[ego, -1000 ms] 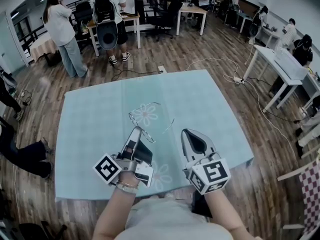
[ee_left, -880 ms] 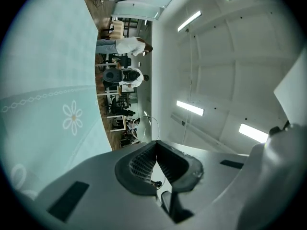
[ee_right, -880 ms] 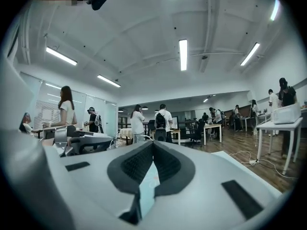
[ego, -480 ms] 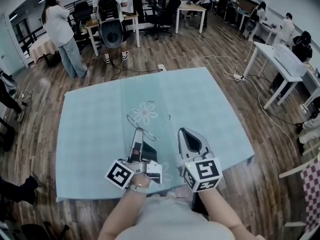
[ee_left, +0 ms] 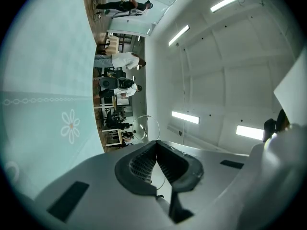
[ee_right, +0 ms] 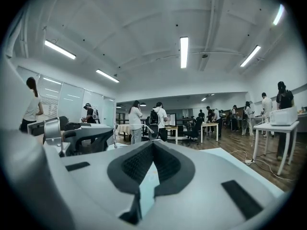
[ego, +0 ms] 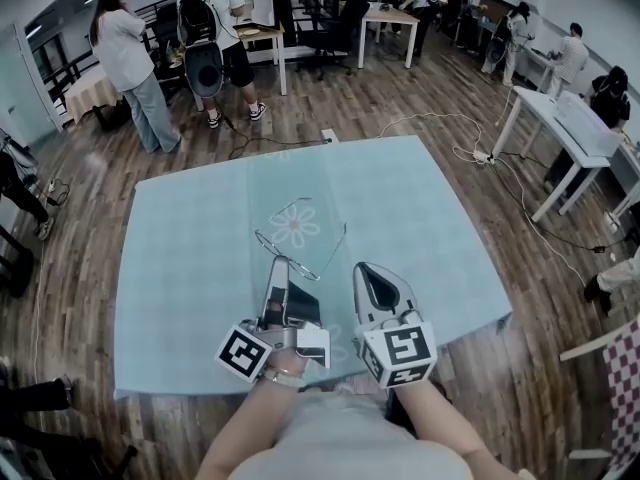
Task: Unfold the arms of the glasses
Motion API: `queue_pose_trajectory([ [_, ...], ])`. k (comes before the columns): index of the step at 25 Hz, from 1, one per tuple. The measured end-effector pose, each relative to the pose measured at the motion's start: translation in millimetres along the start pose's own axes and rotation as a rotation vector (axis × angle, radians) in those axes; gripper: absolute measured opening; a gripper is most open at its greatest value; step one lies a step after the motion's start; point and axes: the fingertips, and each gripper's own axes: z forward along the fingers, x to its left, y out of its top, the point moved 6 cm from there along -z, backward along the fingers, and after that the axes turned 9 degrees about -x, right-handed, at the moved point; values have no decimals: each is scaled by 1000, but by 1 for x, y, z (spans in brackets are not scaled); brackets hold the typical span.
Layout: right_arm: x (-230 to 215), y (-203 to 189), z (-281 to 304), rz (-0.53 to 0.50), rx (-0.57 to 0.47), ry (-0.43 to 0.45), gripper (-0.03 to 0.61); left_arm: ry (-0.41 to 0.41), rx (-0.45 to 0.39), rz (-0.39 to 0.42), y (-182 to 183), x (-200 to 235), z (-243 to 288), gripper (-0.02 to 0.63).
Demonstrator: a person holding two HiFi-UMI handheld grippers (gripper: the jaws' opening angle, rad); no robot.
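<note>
Thin wire-rimmed glasses [ego: 296,265] hang just above the pale blue tablecloth [ego: 430,228], near its front middle. My left gripper [ego: 278,261] is shut on the frame's near edge. In the left gripper view the pads meet on a thin wire, and one round lens rim [ee_left: 146,128] shows past the left gripper's tip [ee_left: 156,142]. One arm of the glasses [ego: 340,240] stands out to the right. My right gripper [ego: 362,268] is shut on nothing beside the glasses, a little apart from them. Its tip [ee_right: 153,143] points level across the table.
The cloth has a white flower print [ego: 295,226] under the glasses. White desks [ego: 560,128] stand to the right and a cable [ego: 430,123] lies on the wood floor beyond the table. Several people [ego: 130,58] stand at desks at the back.
The left gripper has tilted a little with the glasses in it. The right gripper has stayed shut and sunk slightly beside them.
</note>
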Motion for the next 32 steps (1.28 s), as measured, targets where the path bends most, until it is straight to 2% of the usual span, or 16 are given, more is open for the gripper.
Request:
queue_pose_trajectory([
  [32, -1, 0, -3, -13, 13, -4, 6, 15, 8, -24, -1, 3, -4, 11],
])
